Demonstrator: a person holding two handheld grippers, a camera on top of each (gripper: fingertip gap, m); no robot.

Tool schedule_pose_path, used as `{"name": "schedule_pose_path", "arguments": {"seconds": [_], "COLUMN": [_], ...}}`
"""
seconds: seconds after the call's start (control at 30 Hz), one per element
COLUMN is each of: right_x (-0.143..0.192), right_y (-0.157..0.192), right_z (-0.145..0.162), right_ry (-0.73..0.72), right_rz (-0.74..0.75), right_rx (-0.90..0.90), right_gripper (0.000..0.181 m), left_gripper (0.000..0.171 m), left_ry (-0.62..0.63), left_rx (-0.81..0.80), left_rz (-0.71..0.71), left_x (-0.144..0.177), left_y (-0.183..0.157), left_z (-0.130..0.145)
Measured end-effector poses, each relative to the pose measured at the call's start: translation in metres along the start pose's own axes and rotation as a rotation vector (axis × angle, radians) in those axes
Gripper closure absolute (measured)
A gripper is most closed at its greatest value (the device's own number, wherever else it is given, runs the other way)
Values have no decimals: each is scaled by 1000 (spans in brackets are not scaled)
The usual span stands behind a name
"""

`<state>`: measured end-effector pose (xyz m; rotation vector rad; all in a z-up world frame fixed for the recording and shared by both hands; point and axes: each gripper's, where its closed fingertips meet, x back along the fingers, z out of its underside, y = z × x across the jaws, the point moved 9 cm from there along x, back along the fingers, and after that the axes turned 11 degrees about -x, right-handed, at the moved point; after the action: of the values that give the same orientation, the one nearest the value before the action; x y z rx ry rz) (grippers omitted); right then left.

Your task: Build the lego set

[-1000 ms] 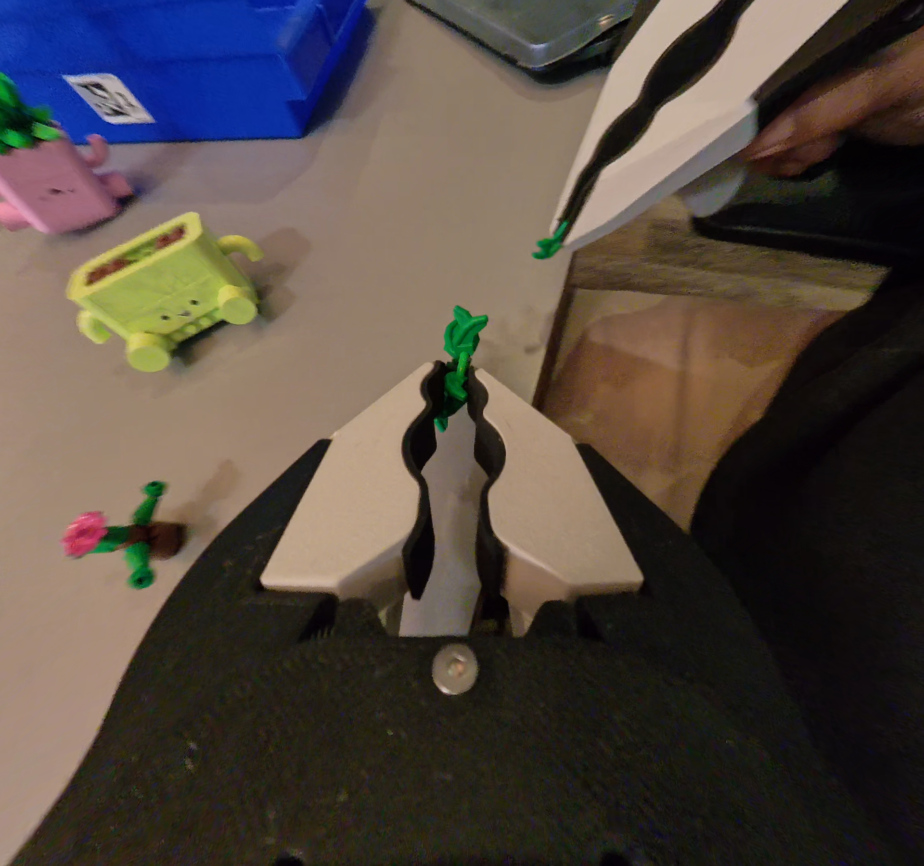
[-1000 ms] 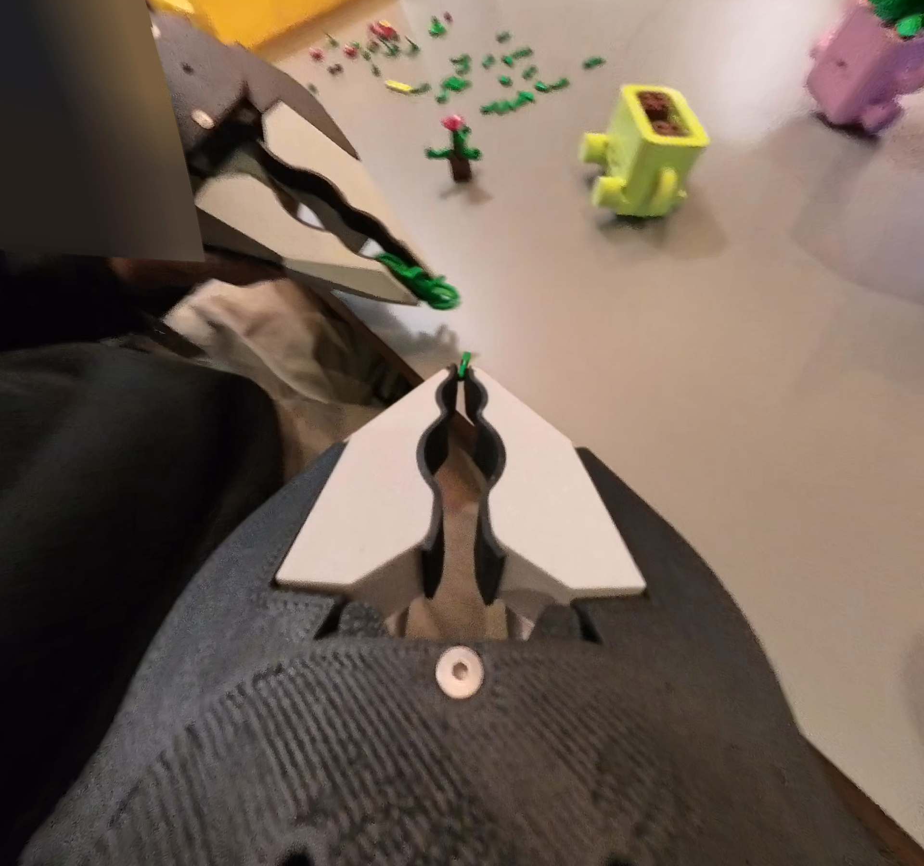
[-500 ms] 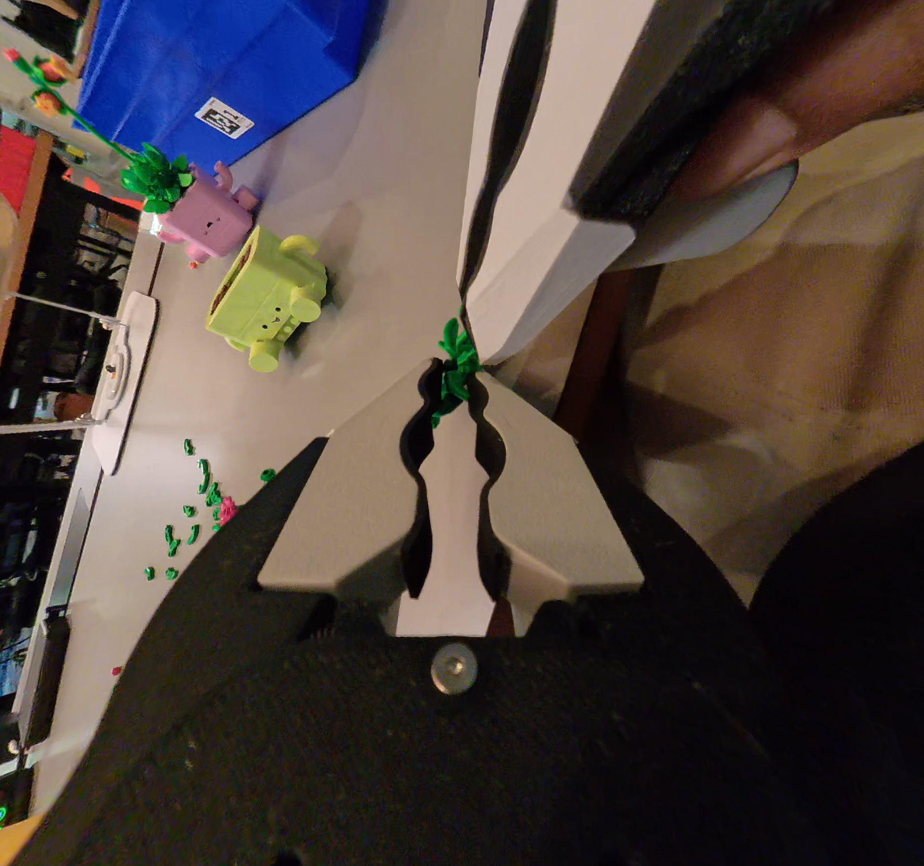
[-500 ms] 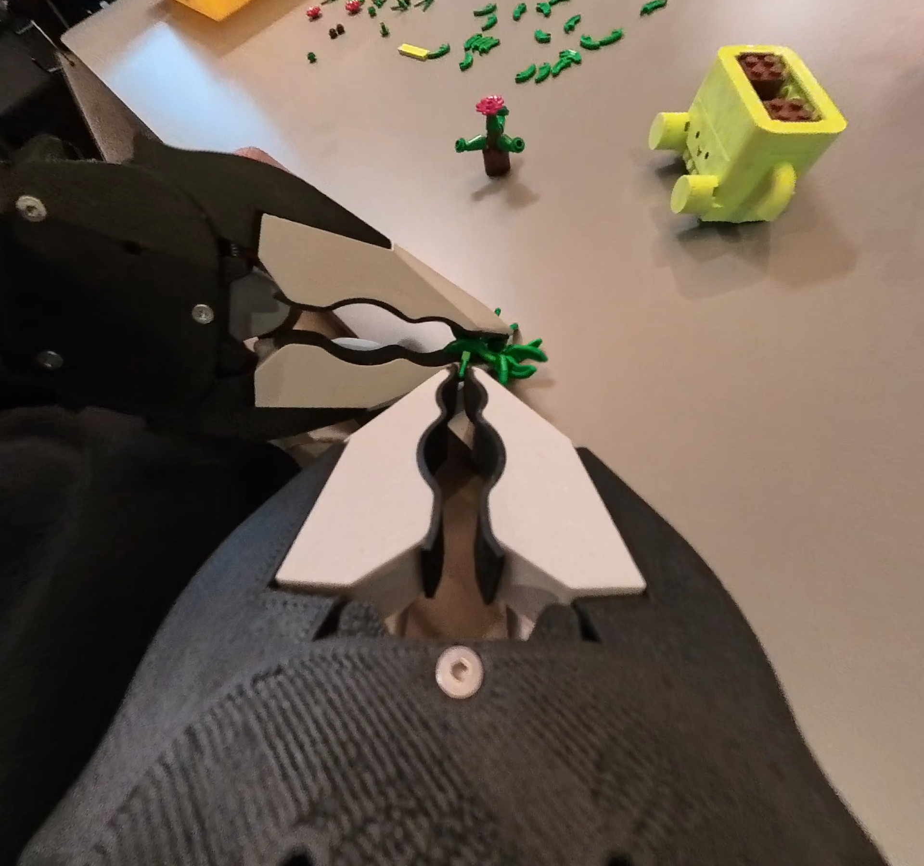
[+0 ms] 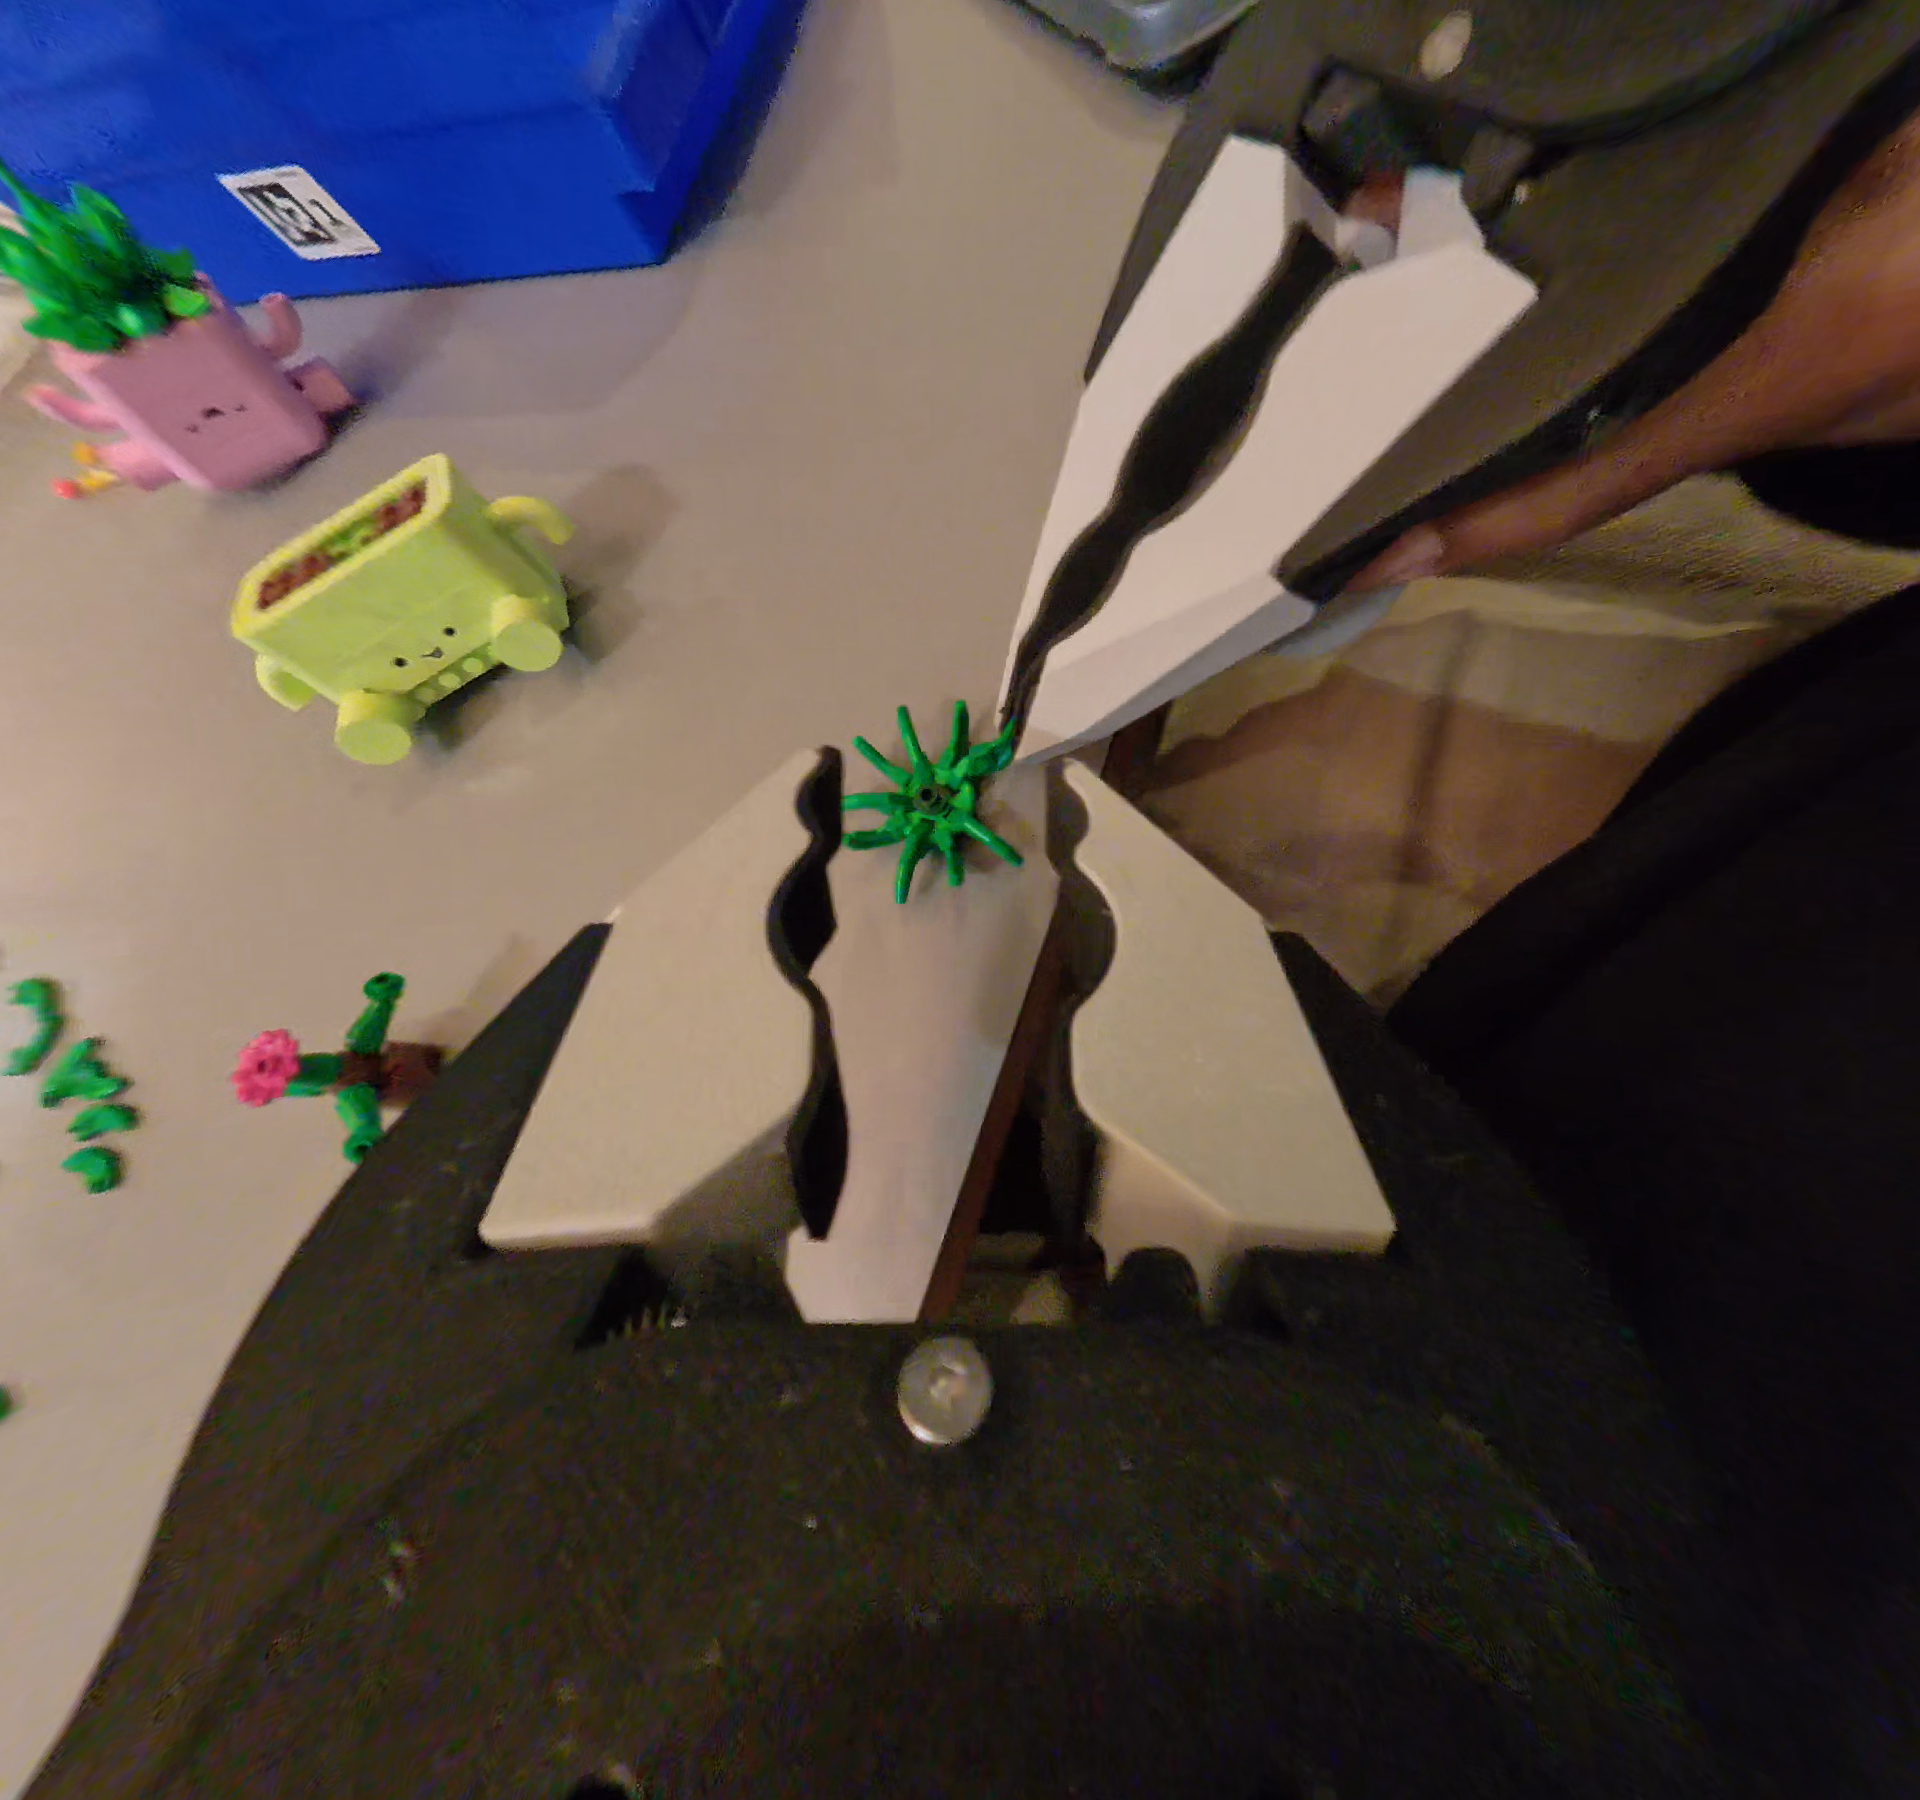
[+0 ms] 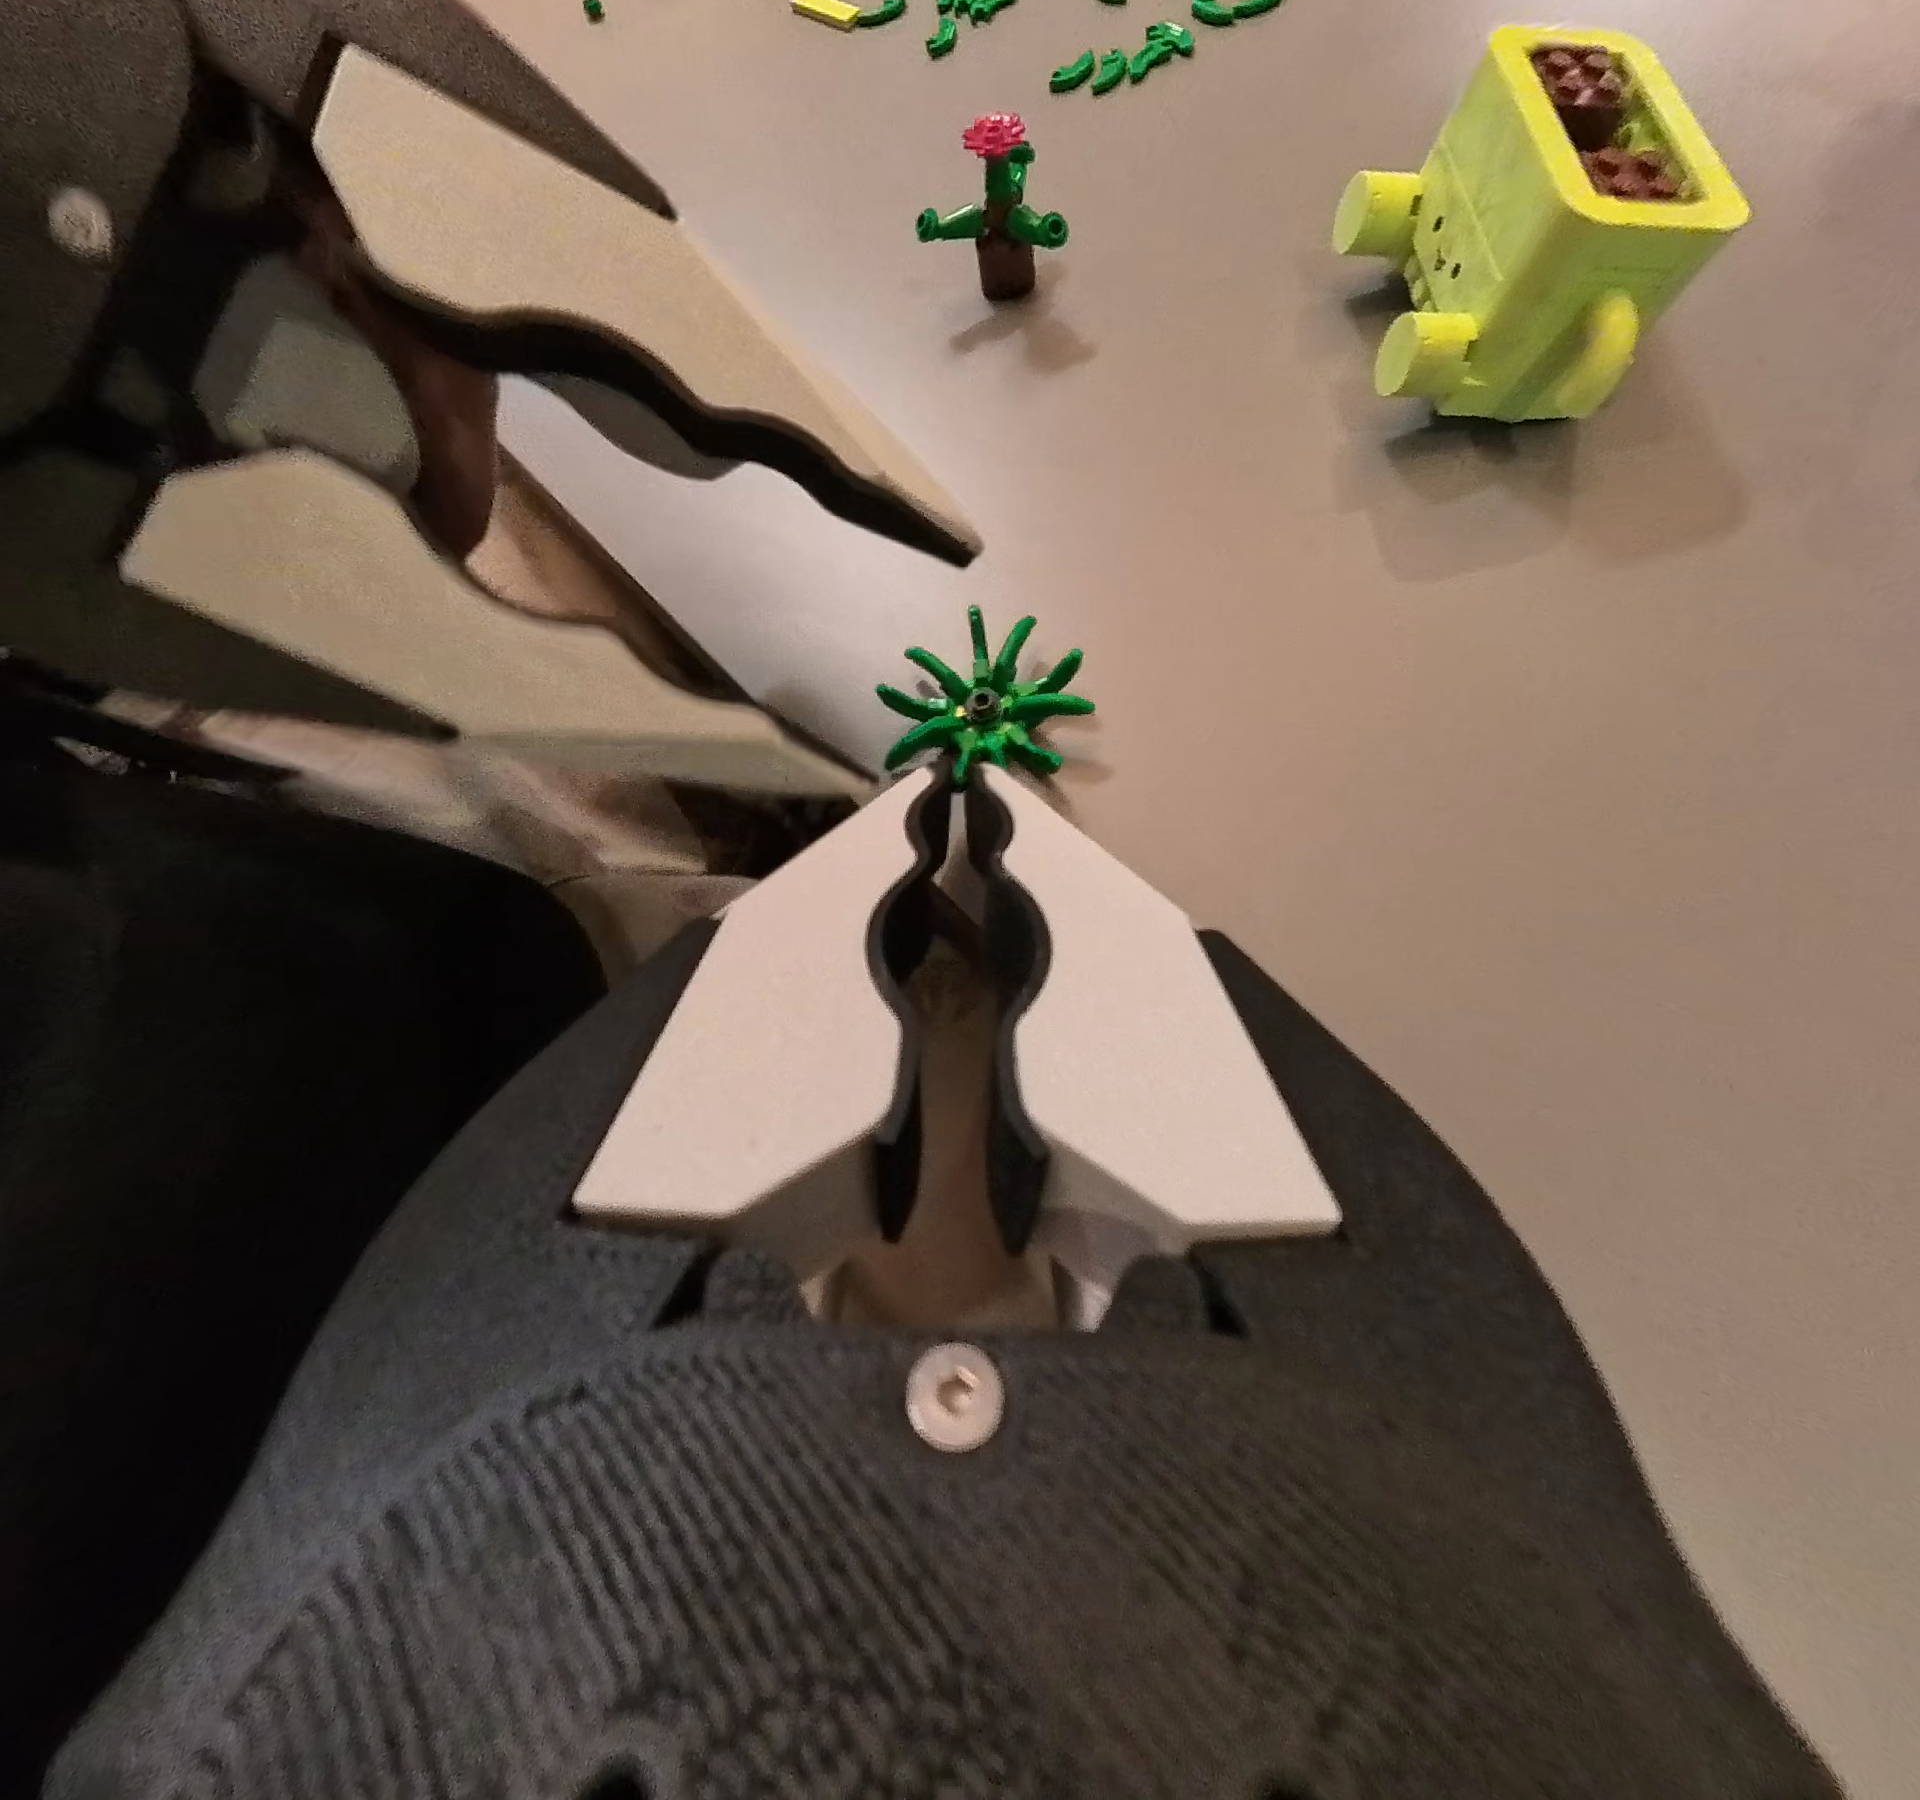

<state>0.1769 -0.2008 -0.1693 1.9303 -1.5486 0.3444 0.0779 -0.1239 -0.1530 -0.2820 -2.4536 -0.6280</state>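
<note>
Leaf cluster (image 6: 982, 706) pinched by one tip in closed right gripper (image 6: 961, 789); left gripper (image 5: 940, 794) spread open, empty. Risking dropping toward six o'clock, off table (image 5: 727, 400), if twisting.

White label (image 5: 297, 211) on blue bin (image 5: 416, 67): black markings, probably code, unreadable.

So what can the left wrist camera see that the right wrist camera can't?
Only the left wrist view shows the big blue plastic bin and the pink brick pot with spiky green leaves. Only the right wrist view shows the small flat yellow brick. Both show the spiky green leaf cluster, pinched by the right gripper, the open left gripper, the lime-green brick pot and the little pink-flowered stem.
</note>
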Motion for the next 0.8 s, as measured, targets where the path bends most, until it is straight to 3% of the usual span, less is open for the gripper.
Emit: {"name": "schedule_pose_path", "arguments": {"seconds": [0.13, 0.27, 0.37, 0.53, 0.8], "right_x": [-4, -7, -8, -9, -9], "right_y": [1, 2, 3, 3, 3], "right_z": [3, 4, 4, 3, 3], "right_ry": [30, 49, 60, 67, 65], "right_rz": [15, 26, 42, 56, 84], "right_rx": [15, 9, 20, 26, 58], "right_gripper": [180, 181, 181, 181, 181], "left_gripper": [165, 171, 171, 171, 171], "left_ry": [-30, -16, 67, 214, 211], "left_rx": [195, 266, 285, 252, 303], "left_rz": [181, 343, 450, 476, 506], "left_x": [1, -7, -17, -31, -28], "left_y": [23, 41, 46, 45, 46], "left_z": [7, 5, 5, 8, 5]}}
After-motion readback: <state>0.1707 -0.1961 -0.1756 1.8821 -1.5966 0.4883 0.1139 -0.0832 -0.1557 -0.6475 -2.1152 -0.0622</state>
